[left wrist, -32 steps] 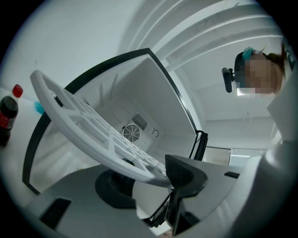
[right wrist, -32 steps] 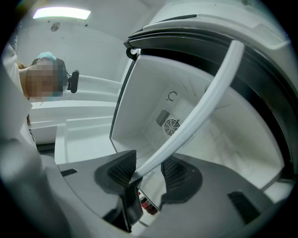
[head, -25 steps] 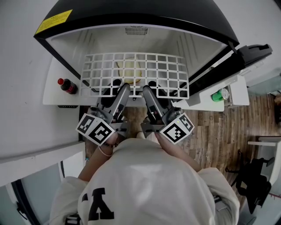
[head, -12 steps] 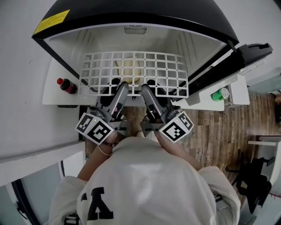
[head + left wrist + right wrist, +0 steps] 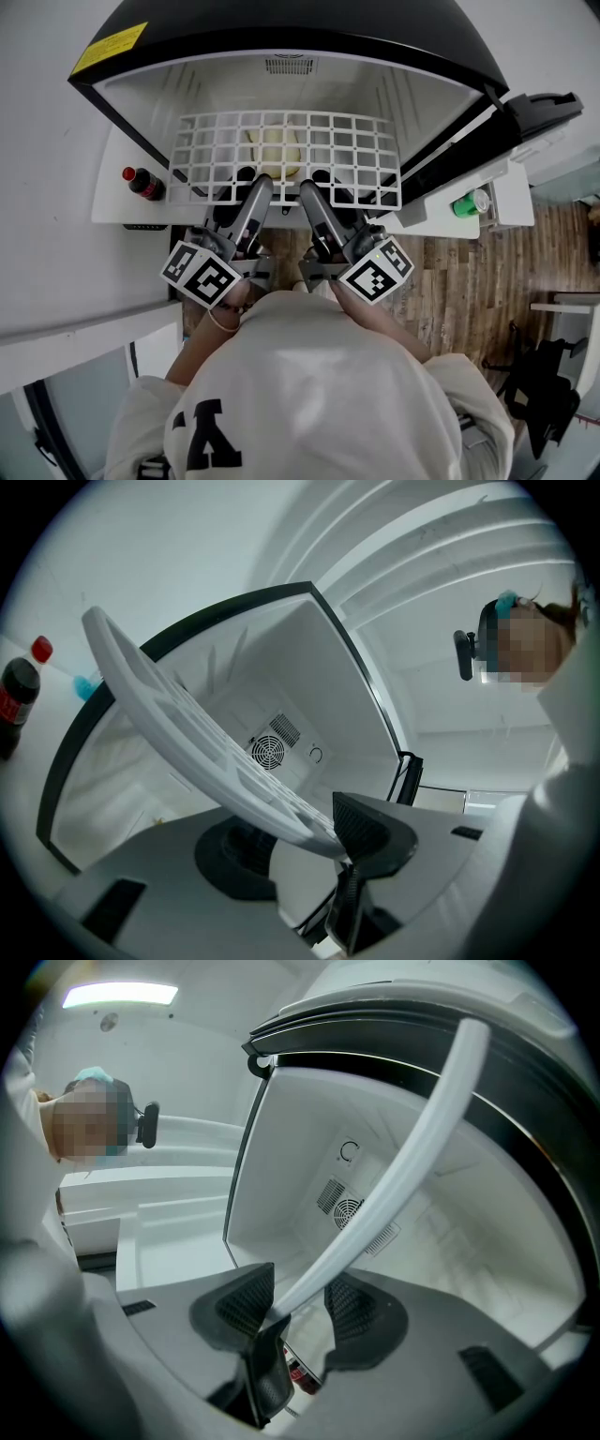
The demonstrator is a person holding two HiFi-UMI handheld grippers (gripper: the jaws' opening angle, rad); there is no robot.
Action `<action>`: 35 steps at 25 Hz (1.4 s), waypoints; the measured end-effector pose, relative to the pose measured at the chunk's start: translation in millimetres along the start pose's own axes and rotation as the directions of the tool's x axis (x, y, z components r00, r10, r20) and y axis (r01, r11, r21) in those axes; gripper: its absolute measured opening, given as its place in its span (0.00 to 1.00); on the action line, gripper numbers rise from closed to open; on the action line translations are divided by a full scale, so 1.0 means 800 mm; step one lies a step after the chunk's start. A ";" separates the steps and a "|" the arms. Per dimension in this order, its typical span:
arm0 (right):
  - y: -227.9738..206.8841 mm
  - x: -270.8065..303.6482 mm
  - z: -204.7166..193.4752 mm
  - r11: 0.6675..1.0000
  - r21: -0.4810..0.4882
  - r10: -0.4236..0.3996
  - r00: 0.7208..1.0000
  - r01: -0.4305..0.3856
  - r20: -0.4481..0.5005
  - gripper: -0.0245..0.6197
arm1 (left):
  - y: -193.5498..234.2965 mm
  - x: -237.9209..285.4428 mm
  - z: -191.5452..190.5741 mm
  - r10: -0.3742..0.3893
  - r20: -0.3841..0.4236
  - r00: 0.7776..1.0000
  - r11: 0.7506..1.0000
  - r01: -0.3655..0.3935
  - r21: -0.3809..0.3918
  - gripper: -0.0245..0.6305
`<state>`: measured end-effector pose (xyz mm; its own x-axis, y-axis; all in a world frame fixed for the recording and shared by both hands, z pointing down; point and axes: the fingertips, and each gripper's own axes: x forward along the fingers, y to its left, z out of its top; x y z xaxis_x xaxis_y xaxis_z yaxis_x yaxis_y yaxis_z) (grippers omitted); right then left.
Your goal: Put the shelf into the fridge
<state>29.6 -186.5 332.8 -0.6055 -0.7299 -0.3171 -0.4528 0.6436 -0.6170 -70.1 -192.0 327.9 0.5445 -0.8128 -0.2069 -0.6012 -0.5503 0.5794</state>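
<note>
As left gripper (image 5: 260, 185) and right gripper (image 5: 308, 188) pinch its edge, shelf (image 5: 309, 141) spans fridge (image 5: 281, 33).

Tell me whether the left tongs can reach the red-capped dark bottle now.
Probably not: the left tongs are clamped on the white grid shelf; the red-capped dark bottle stands unobstructed to their left.

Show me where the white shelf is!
Head view, centre: the white shelf is at the open fridge, near edge held by left gripper and right gripper.

The white grid shelf (image 5: 291, 146) is smooth, matt moulded plastic. The black-topped fridge (image 5: 309, 23) has a glossy dark shell and smooth white plastic lining. The brown plank floor (image 5: 469, 281) shows low-sheen wood grain; the cream sweatshirt (image 5: 319, 394) is soft matt cloth.
</note>
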 end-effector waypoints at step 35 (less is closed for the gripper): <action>0.000 0.016 0.013 0.999 0.054 -0.004 1.000 0.003 0.018 0.32 | 0.000 0.014 0.011 -0.017 -0.072 0.997 0.999 0.014 -0.052 0.32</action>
<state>28.8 -198.3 321.6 -0.5917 -0.7364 -0.3280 -0.4182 0.6282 -0.6561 -69.3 -203.2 318.5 0.5955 -0.7873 -0.1597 -0.5625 -0.5506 0.6168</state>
